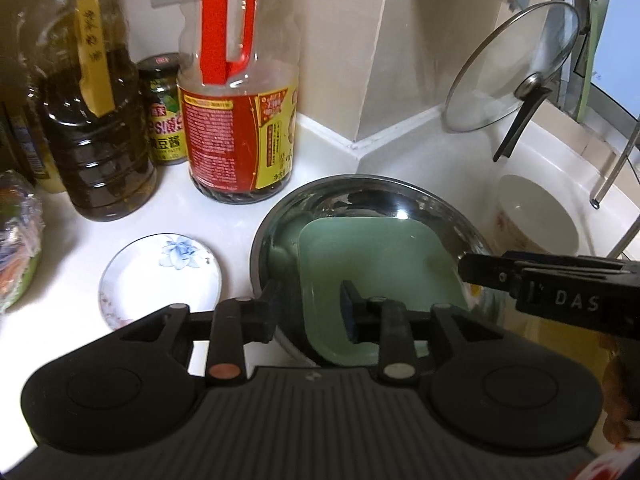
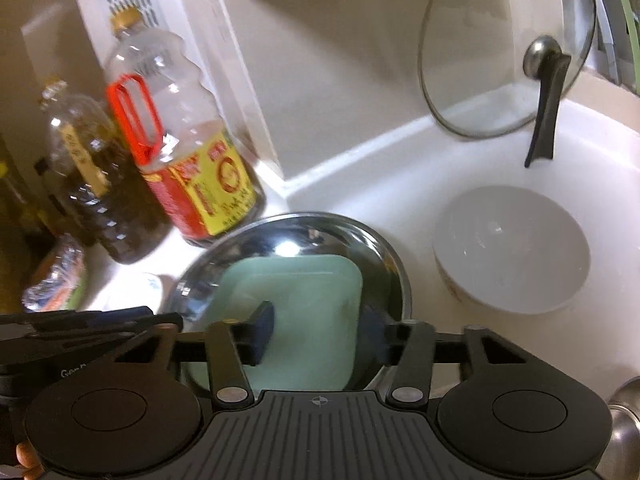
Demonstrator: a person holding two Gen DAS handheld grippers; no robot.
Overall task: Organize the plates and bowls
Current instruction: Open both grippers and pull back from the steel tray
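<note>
2 oil bottles (image 1: 92, 120), 1 jar (image 1: 163, 108), 1 saucer (image 1: 160, 276), 1 green plate (image 1: 380, 264), perhaps 2 bowls (image 2: 516, 248).

Both wrist views close, angled down from opposite sides, sharing green plate (image 1: 384, 264) (image 2: 296, 308) in steel bowl (image 1: 360, 196) (image 2: 320, 232)

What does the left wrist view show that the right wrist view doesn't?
Only the left wrist view: the jar between the bottles, and the flower plate sharp and whole. Only the right wrist view: the white bowl whole, and a steel object at the right edge. Both: the green dish inside the steel bowl, the glass lid, two bottles, and open grippers, left and right.
</note>
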